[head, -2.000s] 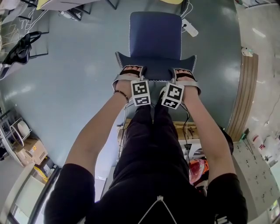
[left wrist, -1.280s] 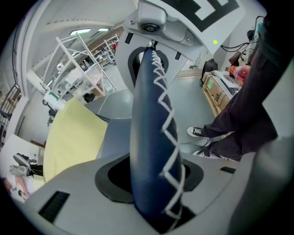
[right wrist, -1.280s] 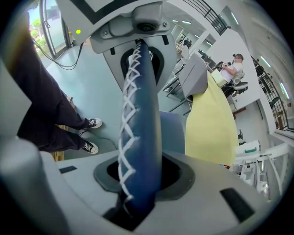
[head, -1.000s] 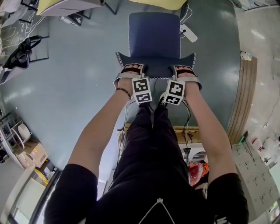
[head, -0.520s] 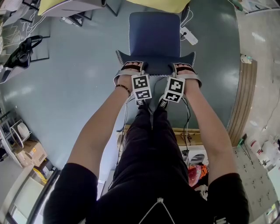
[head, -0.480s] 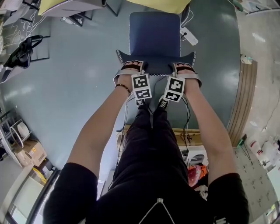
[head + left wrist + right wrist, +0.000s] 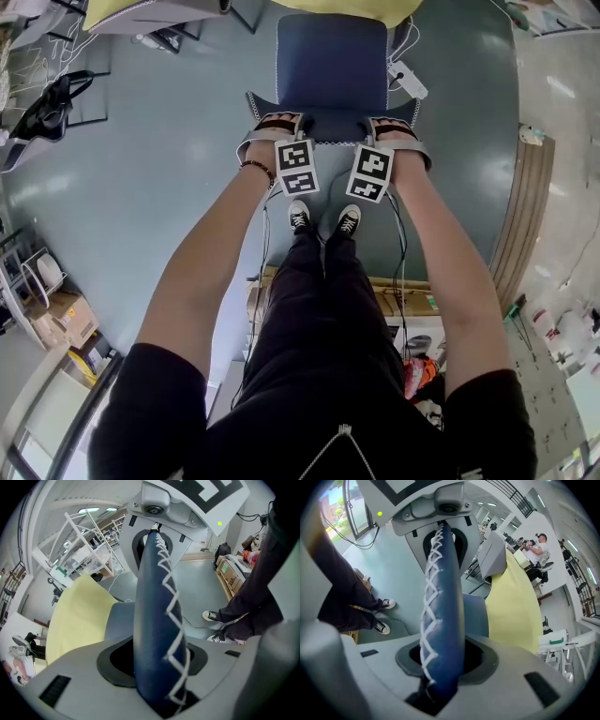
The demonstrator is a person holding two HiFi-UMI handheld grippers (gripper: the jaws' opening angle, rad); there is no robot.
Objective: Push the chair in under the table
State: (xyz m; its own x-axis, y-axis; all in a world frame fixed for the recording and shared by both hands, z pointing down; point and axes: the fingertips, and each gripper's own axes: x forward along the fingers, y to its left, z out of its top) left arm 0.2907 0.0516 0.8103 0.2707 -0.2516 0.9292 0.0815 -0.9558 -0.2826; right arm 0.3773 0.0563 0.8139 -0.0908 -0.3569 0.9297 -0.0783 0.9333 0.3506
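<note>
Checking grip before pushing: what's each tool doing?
Left tool: shut on the blue white-stitched chair backrest.
Right tool: shut on the same backrest.

- The grey floor [image 7: 159,178] left of the chair [image 7: 333,56] is wide and open as far as the black bag [image 7: 47,103] by the far edge.
- Straight ahead, a yellow tabletop [image 7: 347,7] meets the seat's far edge.
- A second yellow tabletop [image 7: 150,11] stands to the left of the first.
- A white power strip [image 7: 405,80] lies on the floor just beside the seat's right side.
- Farther right, a wooden panel [image 7: 525,206] borders the floor.
- Only a narrow strip of floor lies between the chair back and the person's shoes [image 7: 323,217], with cables [image 7: 265,234] running along it.
- The chair back fills the gap between the fingers [image 7: 65,667] of the left gripper [image 7: 277,122] and of the right gripper [image 7: 394,125].
</note>
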